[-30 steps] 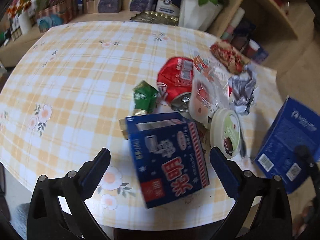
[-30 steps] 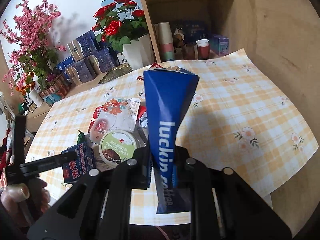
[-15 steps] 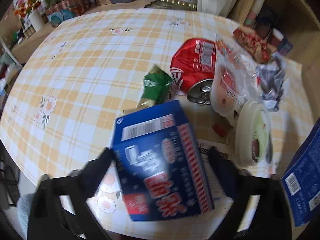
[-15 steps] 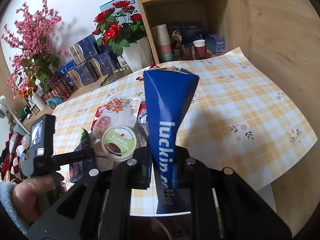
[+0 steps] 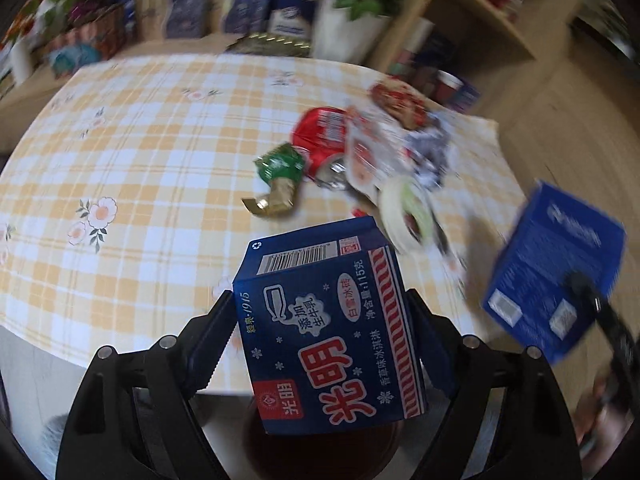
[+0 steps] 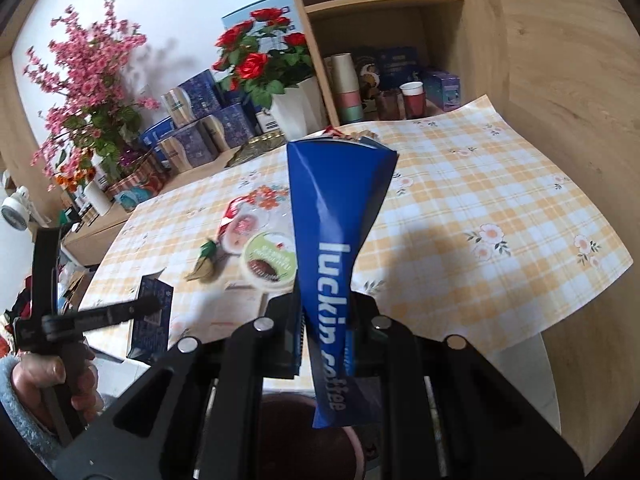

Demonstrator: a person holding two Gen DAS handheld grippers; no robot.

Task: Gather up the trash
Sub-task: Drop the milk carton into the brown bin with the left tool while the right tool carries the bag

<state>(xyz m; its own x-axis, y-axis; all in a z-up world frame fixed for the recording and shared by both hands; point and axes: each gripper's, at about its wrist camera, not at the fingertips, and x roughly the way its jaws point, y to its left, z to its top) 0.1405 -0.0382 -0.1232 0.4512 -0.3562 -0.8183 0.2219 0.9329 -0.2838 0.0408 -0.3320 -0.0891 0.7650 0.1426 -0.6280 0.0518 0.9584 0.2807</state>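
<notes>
Two blue packages held over the near tabletop (image 5: pixel 132 168) edge.
Left gripper (image 5: pixel 320 320) jaws clamp one ice-cream box (image 5: pixel 328 328); right gripper (image 6: pixel 324 320) jaws pinch one flattened coffee bag (image 6: pixel 332 240). Only the left view shows one red can (image 5: pixel 320 136); both show one round lid (image 6: pixel 270 258) and one green wrapper (image 5: pixel 278 166).

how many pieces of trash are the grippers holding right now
2: a blue ice cream box between the left gripper's pads, and a blue coffee bag pinched in the right gripper.
</notes>
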